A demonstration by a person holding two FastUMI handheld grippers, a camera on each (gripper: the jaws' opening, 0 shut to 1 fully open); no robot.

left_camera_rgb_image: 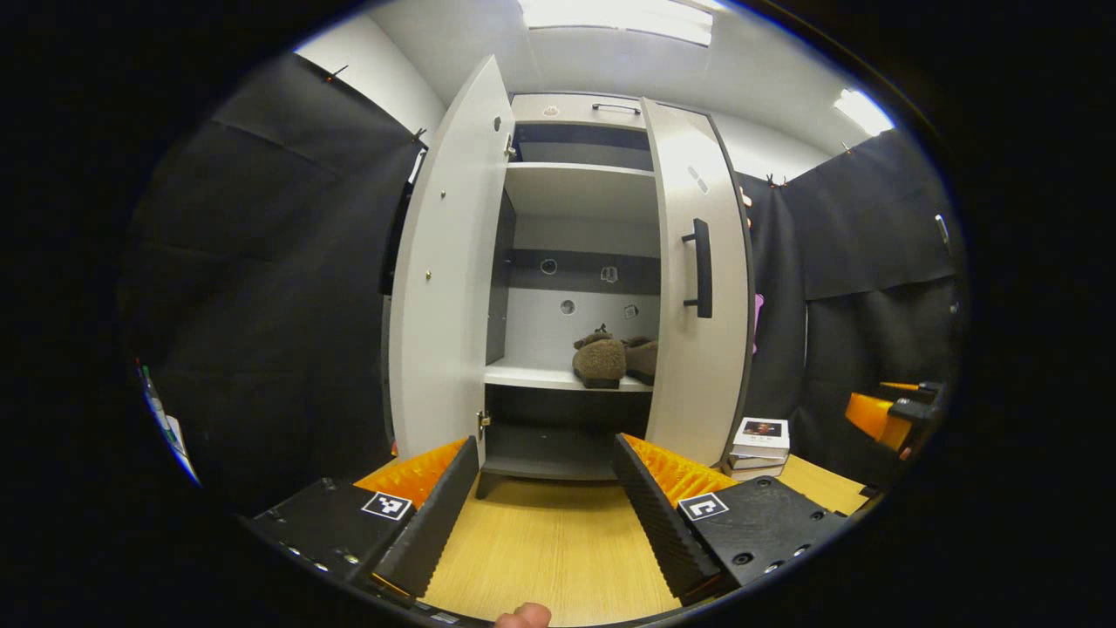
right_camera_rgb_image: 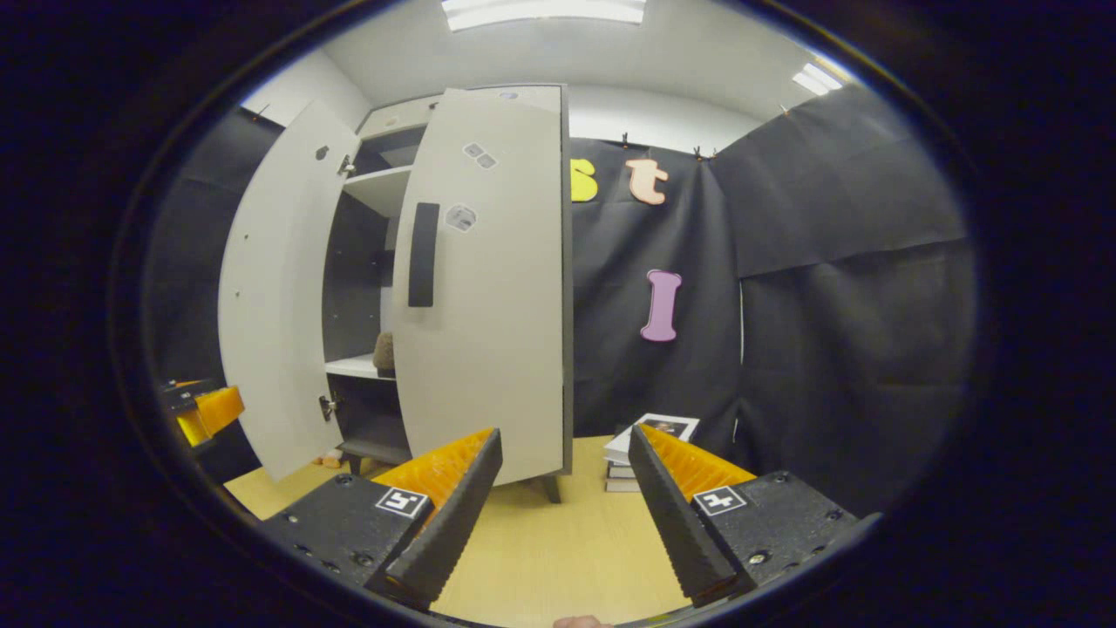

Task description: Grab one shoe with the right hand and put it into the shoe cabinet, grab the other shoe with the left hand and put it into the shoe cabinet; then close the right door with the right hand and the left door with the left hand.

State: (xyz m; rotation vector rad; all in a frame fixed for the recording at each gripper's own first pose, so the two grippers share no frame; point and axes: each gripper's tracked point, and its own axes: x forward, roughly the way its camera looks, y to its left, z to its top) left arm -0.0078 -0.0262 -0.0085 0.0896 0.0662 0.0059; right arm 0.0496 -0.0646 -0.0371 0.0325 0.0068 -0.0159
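The shoe cabinet (left_camera_rgb_image: 580,113) stands on the wooden floor (left_camera_rgb_image: 549,549). Its left door (left_camera_rgb_image: 449,262) is swung wide; its right door (left_camera_rgb_image: 697,288) stands partly closed. Both shoes (left_camera_rgb_image: 600,359) sit side by side on the middle shelf (left_camera_rgb_image: 532,377). A stack of books (left_camera_rgb_image: 758,447) lies just beside the cabinet. The left gripper (left_camera_rgb_image: 547,510) and right gripper (right_camera_rgb_image: 565,515) both hang with fingers spread apart, holding nothing.

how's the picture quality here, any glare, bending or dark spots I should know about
Left gripper view: ceiling light blown out white; fisheye bows the left door; shoes on the shelf look sharp, lower cabinet sits in shadow. Right gripper view: ceiling light glares, right door curves, cabinet interior is dim.
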